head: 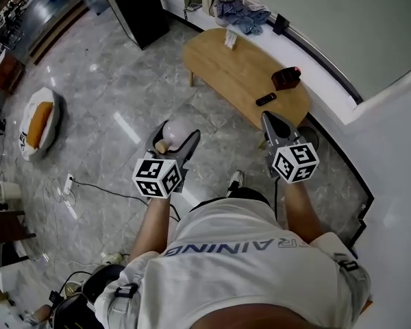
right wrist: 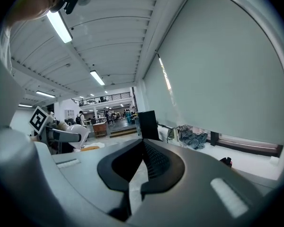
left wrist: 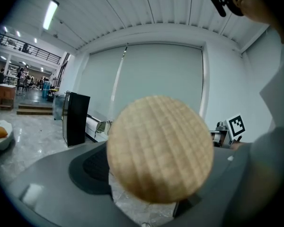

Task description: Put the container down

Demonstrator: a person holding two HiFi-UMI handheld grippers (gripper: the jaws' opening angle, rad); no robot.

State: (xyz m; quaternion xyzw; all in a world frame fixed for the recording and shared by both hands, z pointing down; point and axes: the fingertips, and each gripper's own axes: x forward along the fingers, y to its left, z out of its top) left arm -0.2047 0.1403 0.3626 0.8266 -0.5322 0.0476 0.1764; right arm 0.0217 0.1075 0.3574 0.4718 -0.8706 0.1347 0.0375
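Head view: the left gripper (head: pixel 177 144) carries the container (head: pixel 176 129) over the floor, short of the wooden table (head: pixel 243 70).

Left gripper view: jaws stand wide, clamped on its body, with the cork lid (left wrist: pixel 160 149) facing the camera. Recommend bringing the base down level on the table and releasing only once it is seated.

Right gripper view: the right gripper (right wrist: pixel 142 145) is closed and empty. Keep it clear.
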